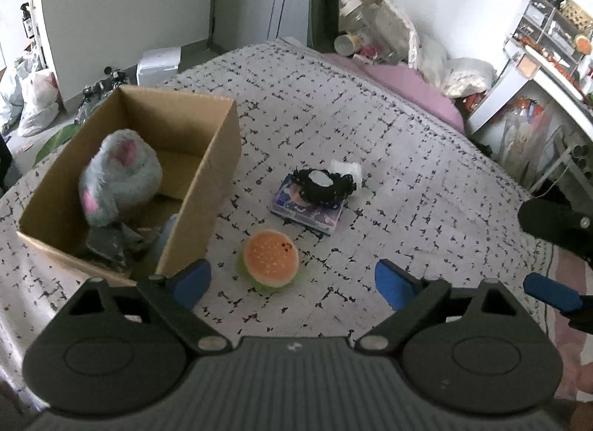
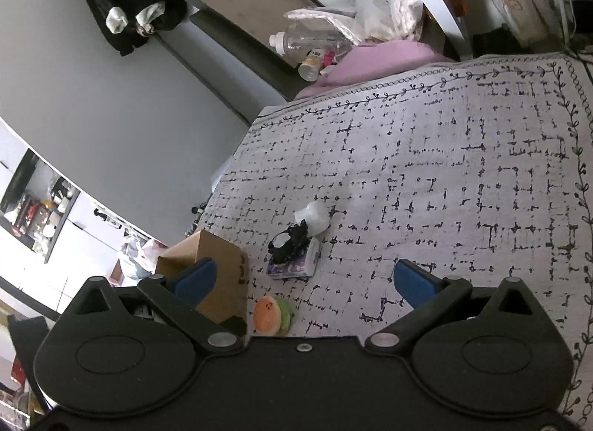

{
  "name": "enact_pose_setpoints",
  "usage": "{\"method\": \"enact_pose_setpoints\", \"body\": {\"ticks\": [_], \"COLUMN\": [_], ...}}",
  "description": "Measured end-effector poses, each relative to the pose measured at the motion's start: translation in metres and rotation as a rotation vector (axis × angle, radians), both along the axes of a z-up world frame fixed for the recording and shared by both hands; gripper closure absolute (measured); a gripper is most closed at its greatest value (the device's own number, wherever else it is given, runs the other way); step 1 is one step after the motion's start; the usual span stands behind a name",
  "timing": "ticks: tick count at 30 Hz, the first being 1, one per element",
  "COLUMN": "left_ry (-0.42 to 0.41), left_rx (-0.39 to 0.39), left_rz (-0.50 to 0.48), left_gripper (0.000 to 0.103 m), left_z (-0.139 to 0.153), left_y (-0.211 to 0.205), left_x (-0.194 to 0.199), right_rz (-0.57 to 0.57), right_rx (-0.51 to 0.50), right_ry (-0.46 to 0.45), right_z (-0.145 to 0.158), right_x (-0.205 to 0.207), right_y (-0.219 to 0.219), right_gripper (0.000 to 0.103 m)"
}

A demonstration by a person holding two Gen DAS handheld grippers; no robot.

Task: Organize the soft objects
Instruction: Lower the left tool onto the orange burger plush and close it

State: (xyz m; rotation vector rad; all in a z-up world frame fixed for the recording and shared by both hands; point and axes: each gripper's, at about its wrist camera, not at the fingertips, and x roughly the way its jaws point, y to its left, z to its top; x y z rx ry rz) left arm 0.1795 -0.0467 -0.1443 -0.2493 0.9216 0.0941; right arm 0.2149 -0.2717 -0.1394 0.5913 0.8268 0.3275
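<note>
A plush burger (image 1: 270, 262) lies on the patterned bedspread (image 1: 370, 134), just ahead of my open, empty left gripper (image 1: 292, 281). A cardboard box (image 1: 207, 179) to its left holds a grey and pink plush toy (image 1: 118, 175) and dark items. A black soft item with a white patch (image 1: 322, 186) lies on a tissue pack (image 1: 307, 208), with a white crumpled piece (image 1: 348, 169) behind. My right gripper (image 2: 304, 281) is open and empty, above the bed; it shows at the right edge of the left wrist view (image 1: 552, 245). The right wrist view shows the burger (image 2: 270, 314), box (image 2: 215, 271) and black item (image 2: 291, 244).
A pink pillow (image 1: 407, 86), plastic bottles (image 1: 352, 23) and bags lie at the bed's far end. A white shelf unit (image 1: 537, 71) stands at the right. Bags (image 1: 33, 101) and clutter are on the floor at the left.
</note>
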Motion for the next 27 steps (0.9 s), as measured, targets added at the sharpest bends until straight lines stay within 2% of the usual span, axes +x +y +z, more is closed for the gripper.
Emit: {"method": "enact_pose_setpoints", "body": {"ticks": [5, 15, 19, 27], "left_ry": [0.028, 0.06, 0.081, 0.1], "left_rx": [0.003, 0.02, 0.029, 0.061], "left_rz": [0.019, 0.067, 0.086, 0.117], "left_gripper": [0.012, 0.014, 0.019, 0.02], "left_z": [-0.015, -0.039, -0.051, -0.067], "left_y": [-0.005, -0.012, -0.014, -0.014], "left_x": [0.01, 0.026, 0.032, 0.039], "right_rz": [0.004, -0.006, -0.008, 0.013], "right_rx": [-0.01, 0.038, 0.064, 0.084], "right_ry": [0.028, 0.086, 0.105, 0.142], "right_z": [-0.012, -0.032, -0.039, -0.053], "right_x": [0.013, 0.03, 0.036, 0.049], "right_y": [0.005, 0.0, -0.004, -0.004], "right_gripper": [0.0, 0.001, 0.001, 0.001]}}
